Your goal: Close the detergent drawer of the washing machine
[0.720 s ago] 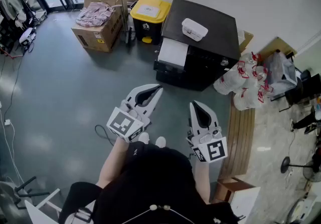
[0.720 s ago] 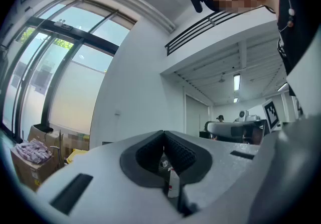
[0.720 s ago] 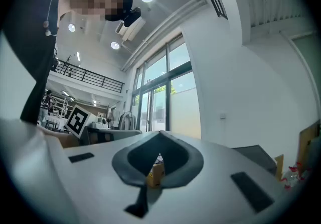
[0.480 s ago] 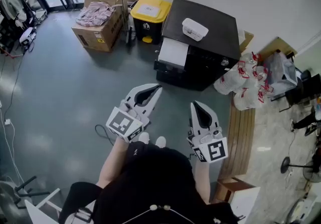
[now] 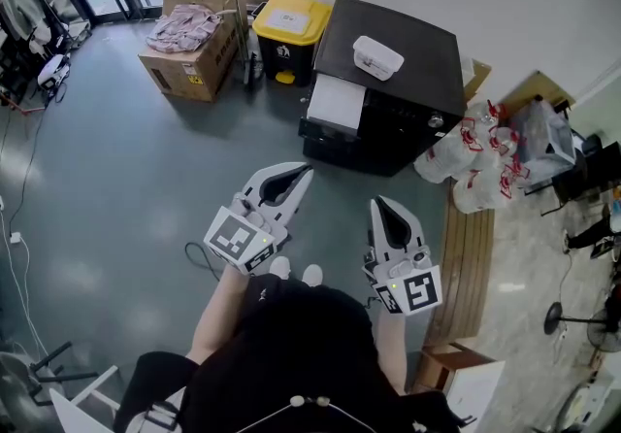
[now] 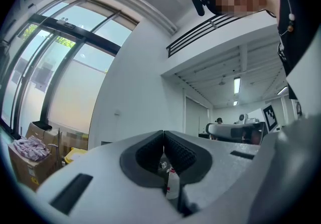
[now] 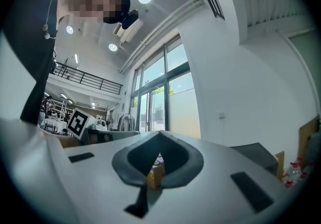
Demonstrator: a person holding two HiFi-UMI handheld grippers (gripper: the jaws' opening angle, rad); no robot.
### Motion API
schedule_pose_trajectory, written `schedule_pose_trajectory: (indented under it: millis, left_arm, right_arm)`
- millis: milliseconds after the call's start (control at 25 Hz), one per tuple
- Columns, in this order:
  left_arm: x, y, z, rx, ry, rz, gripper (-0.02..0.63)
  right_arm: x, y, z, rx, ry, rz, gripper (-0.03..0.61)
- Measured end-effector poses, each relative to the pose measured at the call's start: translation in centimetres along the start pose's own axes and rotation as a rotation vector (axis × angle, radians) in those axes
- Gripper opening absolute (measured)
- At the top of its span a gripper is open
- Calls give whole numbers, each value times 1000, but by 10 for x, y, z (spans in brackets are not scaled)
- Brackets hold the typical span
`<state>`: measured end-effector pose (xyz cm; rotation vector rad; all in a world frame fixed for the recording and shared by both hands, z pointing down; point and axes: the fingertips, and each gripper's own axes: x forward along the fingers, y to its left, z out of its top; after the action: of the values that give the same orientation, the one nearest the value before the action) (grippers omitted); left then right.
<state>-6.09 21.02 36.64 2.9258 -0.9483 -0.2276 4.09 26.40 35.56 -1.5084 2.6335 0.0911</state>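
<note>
Two grippers are held over the grey floor [image 5: 116,179]. At the far left a cardboard box [image 5: 194,62] and a yellow bin [image 5: 289,18] are seen. The left gripper [image 5: 305,172] is carried with its fingers closed on nothing, and the right gripper [image 5: 376,201] likewise. Beyond them the black washing machine [image 5: 408,52] stands against the wall, its white detergent drawer [image 5: 335,103] pulled out of the front, well apart from both grippers.
</note>
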Motion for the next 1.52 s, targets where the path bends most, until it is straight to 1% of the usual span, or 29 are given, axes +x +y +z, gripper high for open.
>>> schedule_pose_trajectory:
  millis: [120, 240, 280, 320, 360, 440, 560, 600, 640, 760, 800, 880, 960, 1080, 1160, 1360, 1400, 1440, 1480, 1520]
  left_arm:
    - [-2, 3, -2, 5, -1, -42, 6]
    - [-7, 10, -10, 43, 34, -86, 10]
    - [-9, 12, -14, 54, 53, -102, 40]
    - [-11, 14, -19, 66, 69, -115, 85]
    - [-13, 18, -25, 80, 85, -123, 100]
    - [-16, 30, -38, 114, 113, -122, 104]
    - [-16, 52, -54, 167, 140, -95, 93]
    - [-14, 59, -56, 164, 135, -87, 45]
    - [-12, 67, -58, 144, 122, -81, 24]
    - [-1, 84, -62, 52, 55, -57, 6]
    - [4, 89, -65, 48, 45, -46, 5]
    - [18, 94, -71, 97, 53, -48, 3]
    - [36, 96, -86, 142, 111, -88, 3]
    - [65, 106, -118, 171, 231, -165, 5]
    - [82, 120, -142, 192, 298, -176, 5]
    - [114, 149, -195, 188, 456, -234, 8]
    - [119, 154, -207, 185, 490, -243, 9]
    - [123, 158, -218, 176, 525, -255, 16]
    - [126, 161, -228, 166, 561, -272, 44]
    - [128, 164, -239, 160, 601, -293, 79]
  right_arm:
    - [2, -1, -3, 16, -13, 28, 2]
    - [3, -8, -16, 10, 27, 41, 3]
    - [3, -11, -23, 7, 51, 43, 3]
    - [2, -15, -30, 1, 78, 45, 3]
    - [2, -18, -38, -9, 107, 45, 3]
    - [3, -21, -55, -40, 173, 50, 5]
    - [6, -23, -80, -103, 270, 59, 3]
    - [9, -26, -87, -123, 290, 57, 3]
    - [12, -29, -92, -137, 303, 53, 3]
    - [21, -38, -108, -153, 325, 55, 3]
    - [24, -41, -114, -158, 338, 63, 3]
    - [34, -47, -128, -157, 376, 83, 3]
    - [46, -58, -141, -150, 403, 103, 3]
    - [63, -80, -161, -169, 464, 113, 3]
    - [73, -94, -178, -178, 516, 137, 3]
    - [91, -131, -225, -135, 624, 221, 8]
    - [92, -138, -236, -124, 652, 242, 17]
    - [94, -144, -247, -117, 683, 268, 40]
    - [95, -149, -258, -115, 714, 298, 78]
    - [98, -152, -267, -119, 742, 329, 95]
